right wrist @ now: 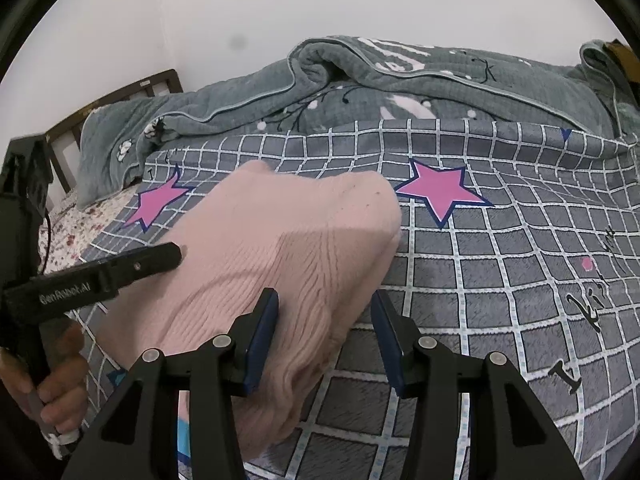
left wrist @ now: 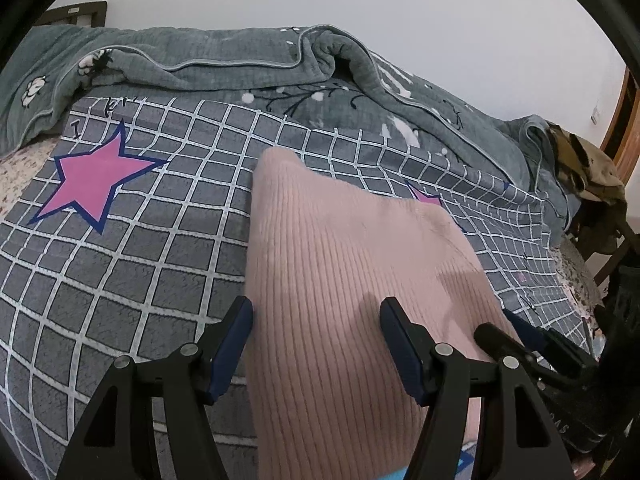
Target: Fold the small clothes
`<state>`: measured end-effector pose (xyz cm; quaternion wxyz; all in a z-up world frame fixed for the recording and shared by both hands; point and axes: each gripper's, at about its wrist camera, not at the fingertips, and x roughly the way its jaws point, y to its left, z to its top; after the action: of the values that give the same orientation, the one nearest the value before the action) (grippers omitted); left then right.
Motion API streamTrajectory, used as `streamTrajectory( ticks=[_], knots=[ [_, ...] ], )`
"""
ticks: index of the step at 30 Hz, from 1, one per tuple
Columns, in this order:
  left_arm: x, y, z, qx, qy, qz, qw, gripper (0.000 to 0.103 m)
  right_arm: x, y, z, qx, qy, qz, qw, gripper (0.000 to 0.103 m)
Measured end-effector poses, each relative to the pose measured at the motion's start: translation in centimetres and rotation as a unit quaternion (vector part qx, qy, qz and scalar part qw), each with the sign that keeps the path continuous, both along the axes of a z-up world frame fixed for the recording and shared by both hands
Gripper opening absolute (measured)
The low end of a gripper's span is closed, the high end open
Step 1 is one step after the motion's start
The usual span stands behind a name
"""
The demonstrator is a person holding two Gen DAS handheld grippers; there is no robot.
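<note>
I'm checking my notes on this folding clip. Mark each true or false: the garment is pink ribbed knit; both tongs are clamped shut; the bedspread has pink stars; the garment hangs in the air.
1. The garment is pink ribbed knit. True.
2. Both tongs are clamped shut. False: the left tongs and the right tongs stand open.
3. The bedspread has pink stars. True.
4. The garment hangs in the air. False: it lies on the bedspread.

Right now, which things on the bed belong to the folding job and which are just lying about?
Job:
pink knit garment
left gripper
right gripper

Lying about:
grey quilt
checked bedspread
tan cloth at the bed's edge
</note>
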<state>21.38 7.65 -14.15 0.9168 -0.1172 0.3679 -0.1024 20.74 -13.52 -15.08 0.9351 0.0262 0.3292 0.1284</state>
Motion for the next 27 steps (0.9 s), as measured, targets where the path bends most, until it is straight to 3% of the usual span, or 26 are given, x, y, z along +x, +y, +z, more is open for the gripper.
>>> streamTrajectory(
  ticks=[7,15,19,22,25,27],
  knots=[
    [-1.1,-0.7,-0.2,0.032,0.000,-0.010,0.9995,0.065,-1.3,-0.6,0.1,0.013,0.017,-0.006,1.000,0.047],
    [-3.2,-0.5,-0.6,0.015,0.005,-0.004,0.9999,0.067,-5.3,-2.7,2.9,0.015,0.011,-0.043,0.999,0.047],
    [-5.9,-0.7,-0.7,0.015,0.004,-0.002,0.9999,0.067,-7.5,-3.8,4.8,0.004,0.003,-0.068,0.998,0.056],
    [-8.4,-1.3,0.5,0.033,-0.004,-0.001,0.9994,0.067,-9.2,-4.9,5.9,0.001,0.004,-0.084,0.996,0.056],
    [-11.3,-1.7,3.7,0.047,-0.035,0.012,0.9982,0.068,-10.6,-5.8,7.0,0.007,0.011,-0.091,0.996,0.057],
    [-13.0,-2.1,5.9,0.053,-0.054,0.017,0.9970,0.076,-11.7,-6.0,7.8,0.006,0.015,-0.085,0.996,0.057]
  ],
)
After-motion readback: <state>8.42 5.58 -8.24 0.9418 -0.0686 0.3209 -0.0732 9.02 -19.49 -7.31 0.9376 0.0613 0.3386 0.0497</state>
